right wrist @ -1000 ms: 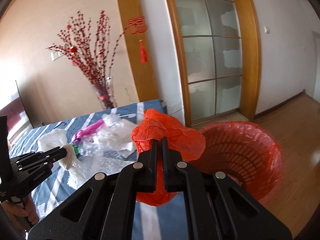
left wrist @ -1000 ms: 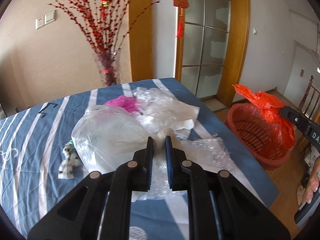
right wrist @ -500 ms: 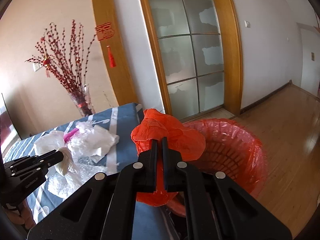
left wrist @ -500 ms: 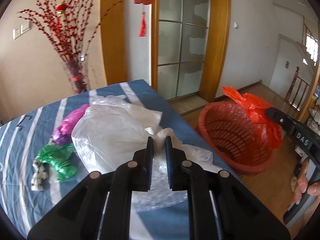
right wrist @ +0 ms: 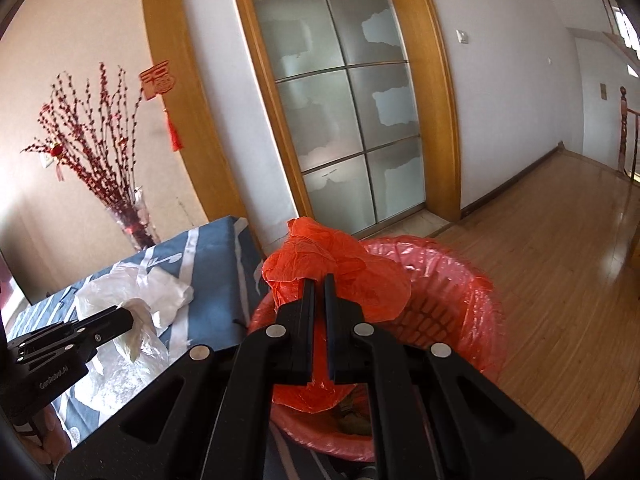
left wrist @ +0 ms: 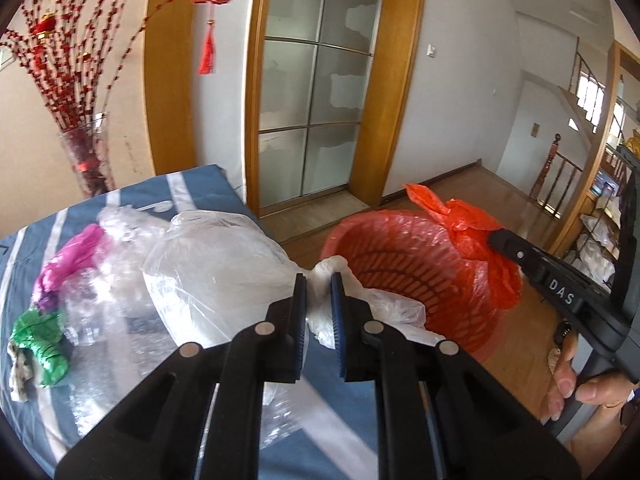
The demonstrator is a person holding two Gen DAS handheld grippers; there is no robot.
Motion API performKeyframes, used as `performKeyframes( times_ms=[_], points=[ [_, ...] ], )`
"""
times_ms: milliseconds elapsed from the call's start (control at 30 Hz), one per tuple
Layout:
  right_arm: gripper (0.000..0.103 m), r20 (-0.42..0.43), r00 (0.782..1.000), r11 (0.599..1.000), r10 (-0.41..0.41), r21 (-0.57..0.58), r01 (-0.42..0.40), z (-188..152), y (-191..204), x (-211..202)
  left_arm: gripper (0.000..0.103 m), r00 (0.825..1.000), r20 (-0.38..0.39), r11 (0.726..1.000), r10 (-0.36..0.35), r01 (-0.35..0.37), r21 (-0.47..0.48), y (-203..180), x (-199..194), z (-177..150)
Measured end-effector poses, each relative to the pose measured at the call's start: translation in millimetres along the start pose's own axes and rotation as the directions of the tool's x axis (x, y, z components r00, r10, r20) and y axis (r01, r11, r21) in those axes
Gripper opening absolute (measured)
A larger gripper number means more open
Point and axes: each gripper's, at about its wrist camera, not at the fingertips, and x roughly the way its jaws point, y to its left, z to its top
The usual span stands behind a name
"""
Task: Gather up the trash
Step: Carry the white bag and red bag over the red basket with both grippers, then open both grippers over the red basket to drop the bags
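Carrying step: left gripper (left wrist: 319,285) clamped on clear plastic bag (left wrist: 216,264), hanging at table (left wrist: 200,184) edge beside red basket (left wrist: 400,256). Right gripper (right wrist: 319,280) pinching orange liner (right wrist: 320,256), holding it open. Next, guess: swing bag over rim, drop.

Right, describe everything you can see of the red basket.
The red basket is a round plastic tub with slotted, latticed walls, standing upright on the wooden floor just past the corner of the table. A thin orange-red bag lines it and folds over the rim. The right gripper is shut on a bunched part of that liner at the near rim, pulled up above the basket. Some dark scrap lies at the bottom, too unclear to name.
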Motion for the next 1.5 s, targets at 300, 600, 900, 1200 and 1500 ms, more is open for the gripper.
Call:
performKeyframes(
  times_ms=[300,600,900,1200,1500],
  points=[
    [0.005,0.010,1.000,0.999,-0.025,0.047,0.024,6,-25,5,0.013,0.998,-0.007,0.998,-0.068,0.068,0.008,-25,23,7],
    [0.010,-0.003,1.000,0.991,-0.011,0.134,0.011,10,-50,13,0.024,0.993,-0.070,0.995,-0.095,0.096,0.017,-50,65,8],
    [0.051,-0.001,0.999,0.993,-0.054,0.106,0.054,-1,-48,4,0.050,0.997,-0.075,1.000,0.018,-0.017,0.015,-25,55,-6],
    [0.059,-0.007,1.000,1.000,-0.024,-0.020,0.024,-9,-5,-5,0.067,0.981,-0.019,0.981,0.193,-0.193,0.001,32,-5,-28],
    [0.062,-0.077,0.993,0.988,0.086,-0.124,-0.095,-28,67,-2,0.071,0.926,0.011,0.920,0.376,-0.373,-0.118,113,-72,-49]
  ],
)
